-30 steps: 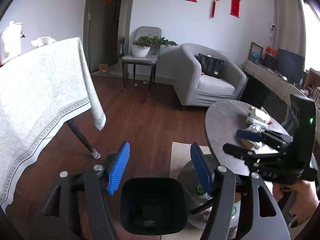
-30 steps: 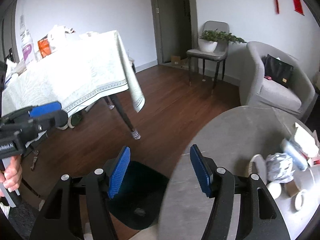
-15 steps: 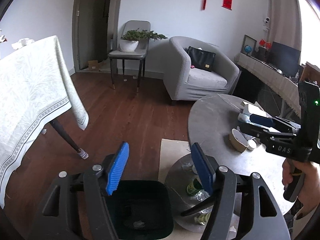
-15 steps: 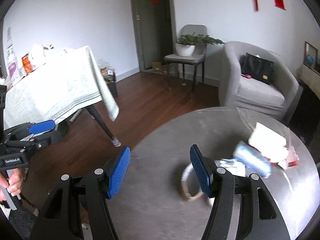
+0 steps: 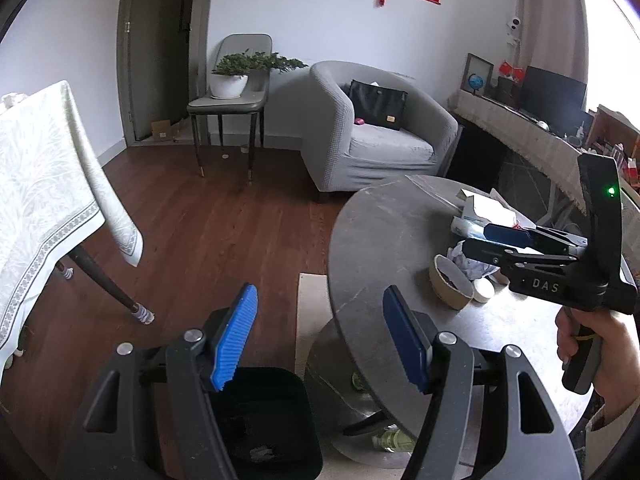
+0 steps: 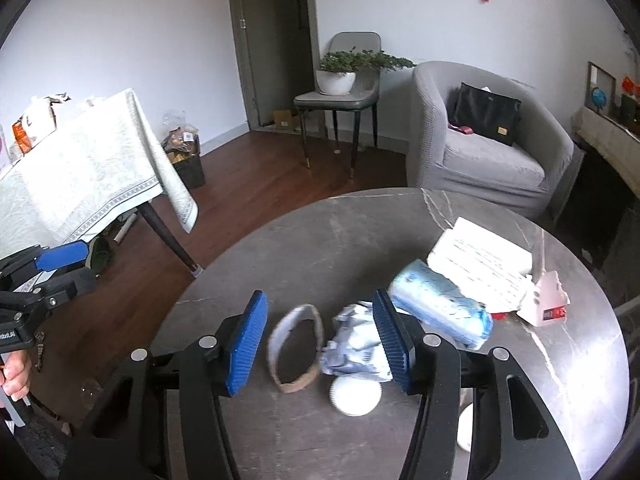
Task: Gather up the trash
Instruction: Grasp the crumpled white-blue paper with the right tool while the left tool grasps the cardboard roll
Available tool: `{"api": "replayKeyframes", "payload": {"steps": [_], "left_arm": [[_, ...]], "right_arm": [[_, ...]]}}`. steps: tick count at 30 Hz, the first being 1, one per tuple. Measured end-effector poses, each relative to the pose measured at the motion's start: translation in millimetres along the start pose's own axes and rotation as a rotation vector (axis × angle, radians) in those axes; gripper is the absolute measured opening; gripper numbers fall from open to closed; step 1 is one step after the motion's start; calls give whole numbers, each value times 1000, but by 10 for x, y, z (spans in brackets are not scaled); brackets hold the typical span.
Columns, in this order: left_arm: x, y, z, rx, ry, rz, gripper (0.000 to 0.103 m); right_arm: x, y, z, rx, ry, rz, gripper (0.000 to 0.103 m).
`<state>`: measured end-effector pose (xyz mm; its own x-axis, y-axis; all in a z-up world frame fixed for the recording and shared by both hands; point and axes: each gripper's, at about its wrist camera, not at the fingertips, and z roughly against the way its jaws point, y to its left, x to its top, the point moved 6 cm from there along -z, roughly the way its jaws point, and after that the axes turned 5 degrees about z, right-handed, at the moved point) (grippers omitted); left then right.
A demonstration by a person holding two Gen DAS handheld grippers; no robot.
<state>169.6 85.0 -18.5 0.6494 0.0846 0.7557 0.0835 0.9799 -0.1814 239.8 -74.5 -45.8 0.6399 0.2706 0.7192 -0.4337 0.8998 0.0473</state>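
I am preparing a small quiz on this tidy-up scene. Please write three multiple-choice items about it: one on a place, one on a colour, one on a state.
1. Where does the black bin stand?
A. on the armchair
B. on the floor beside the round table
C. on the white tablecloth

2. What colour are the pads of the right gripper?
A. blue
B. red
C. yellow

3. How is the right gripper?
A. shut on the paper cup
B. shut on the crumpled wrapper
C. open, holding nothing

Answers: 1 B, the left wrist view shows it on the floor by the table's base. 2 A, both pads are blue. 3 C, the jaws stand wide apart over the cup.
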Motion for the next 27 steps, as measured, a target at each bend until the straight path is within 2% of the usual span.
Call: {"api": "replayKeyframes", "payload": {"steps": [11, 16, 22, 27], "left_arm": [[-24, -182, -124, -35, 18, -22, 70], [-45, -284, -168, -62, 34, -34, 72], [-102, -448, -234, -99, 60, -62, 75], [-150, -563, -283, -113, 76, -89, 76]], "right_arm": [[-141, -185, -168, -47, 83, -16, 56], [-110, -206, -219, -55, 90, -22, 55], [-108, -139, -260, -96, 109, 58, 52], [-129, -103, -256, -83, 118, 89, 51]]}}
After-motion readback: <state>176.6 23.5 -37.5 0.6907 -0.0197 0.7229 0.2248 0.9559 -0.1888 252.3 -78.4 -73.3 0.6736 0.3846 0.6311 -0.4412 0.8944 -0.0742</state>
